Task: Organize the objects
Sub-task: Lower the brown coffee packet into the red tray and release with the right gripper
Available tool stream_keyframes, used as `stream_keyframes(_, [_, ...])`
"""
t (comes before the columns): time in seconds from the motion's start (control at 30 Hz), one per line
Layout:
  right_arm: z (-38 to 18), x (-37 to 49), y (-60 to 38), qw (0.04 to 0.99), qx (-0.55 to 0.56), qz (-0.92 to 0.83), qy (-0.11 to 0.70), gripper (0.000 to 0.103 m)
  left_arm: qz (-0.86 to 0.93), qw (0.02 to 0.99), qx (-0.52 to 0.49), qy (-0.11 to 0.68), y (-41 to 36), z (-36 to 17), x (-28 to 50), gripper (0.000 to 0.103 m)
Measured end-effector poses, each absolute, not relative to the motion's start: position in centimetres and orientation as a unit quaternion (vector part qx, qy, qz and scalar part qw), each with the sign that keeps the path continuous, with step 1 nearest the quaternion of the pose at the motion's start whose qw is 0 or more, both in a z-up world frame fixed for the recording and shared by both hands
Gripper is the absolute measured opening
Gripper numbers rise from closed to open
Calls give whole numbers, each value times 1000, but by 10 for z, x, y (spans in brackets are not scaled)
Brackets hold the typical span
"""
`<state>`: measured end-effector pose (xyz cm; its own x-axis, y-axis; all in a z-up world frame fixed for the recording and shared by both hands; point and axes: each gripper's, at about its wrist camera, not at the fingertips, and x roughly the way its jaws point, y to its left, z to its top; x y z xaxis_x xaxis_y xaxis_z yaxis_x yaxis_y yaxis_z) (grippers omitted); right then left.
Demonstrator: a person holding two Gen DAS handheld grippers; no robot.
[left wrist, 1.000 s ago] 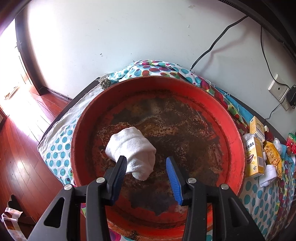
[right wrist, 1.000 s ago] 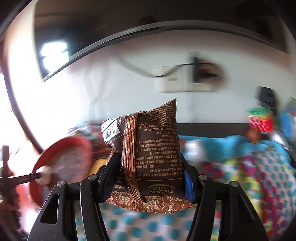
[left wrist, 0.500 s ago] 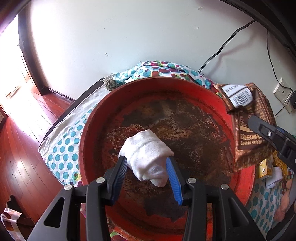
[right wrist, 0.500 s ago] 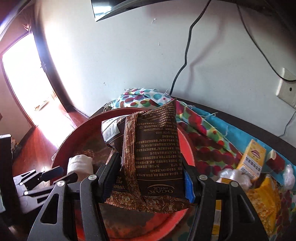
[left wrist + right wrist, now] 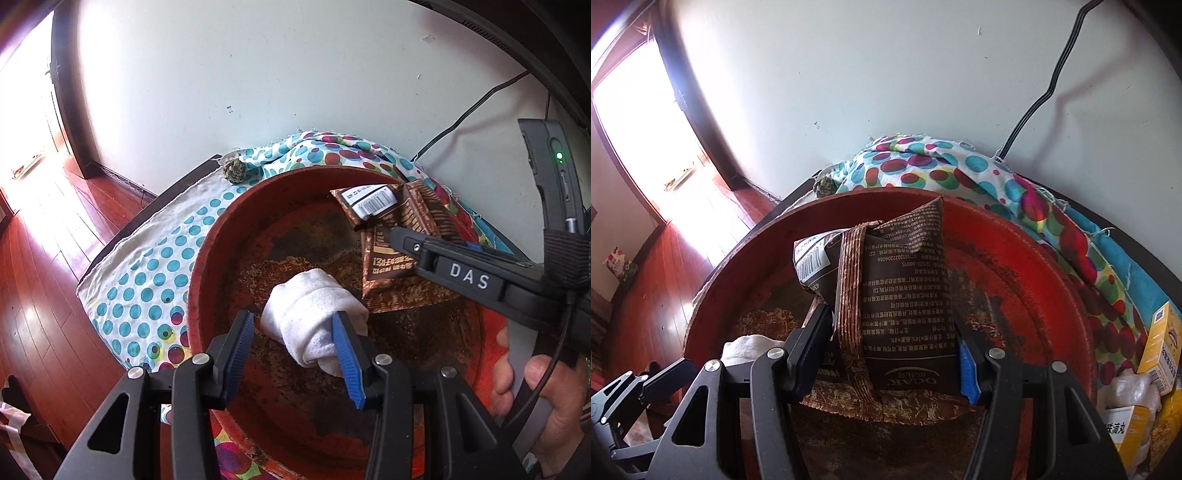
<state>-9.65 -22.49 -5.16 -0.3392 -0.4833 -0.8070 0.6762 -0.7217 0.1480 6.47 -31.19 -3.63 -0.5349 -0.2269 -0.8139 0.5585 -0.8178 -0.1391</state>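
A big round red tray [image 5: 207,266] with a worn dark bottom lies on a polka-dot cloth. A rolled white towel [image 5: 310,317] lies in it between the spread fingers of my left gripper [image 5: 295,332], whose right finger touches it. My right gripper [image 5: 890,332] is shut on a brown snack packet [image 5: 905,295] and holds it over the tray [image 5: 1034,266]. The packet [image 5: 399,229] and right gripper also show in the left wrist view, just behind the towel. The towel's edge [image 5: 750,345] shows at left in the right wrist view.
The polka-dot cloth [image 5: 147,280] covers a dark table against a white wall. Yellow boxes [image 5: 1160,343] and a white bag [image 5: 1130,387] crowd the table right of the tray. A small green ball [image 5: 233,170] sits behind the tray. A black cable [image 5: 1045,92] hangs down the wall. Red wooden floor lies left.
My right gripper has swung in over the tray with the brown packet and lowered it. My left gripper has shifted left, so the towel now lies between its fingers.
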Motion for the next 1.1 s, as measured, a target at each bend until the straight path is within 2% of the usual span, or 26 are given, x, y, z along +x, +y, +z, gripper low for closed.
stream_keyframes(0.5, [-66, -99, -233, 346, 460, -806, 136, 61, -854, 234, 424, 190, -311, -38, 64, 45])
stream_keyframes(0.57, [-61, -98, -230, 345, 446, -815, 131, 73, -854, 236, 423, 189, -311, -37, 63, 45])
stream_keyframes(0.7, [-44, -92, -216, 346, 420, -828, 132, 76, -857, 235, 420, 184, -307, -35, 63, 45])
stream_keyframes(0.87, [-21, -71, -158, 341, 380, -851, 125, 79, -861, 231, 419, 174, -298, -31, 60, 45])
stream_keyframes(1.1, [-8, -46, -47, 285, 329, -891, 132, 80, -874, 203, 424, 125, -251, -18, 42, 45])
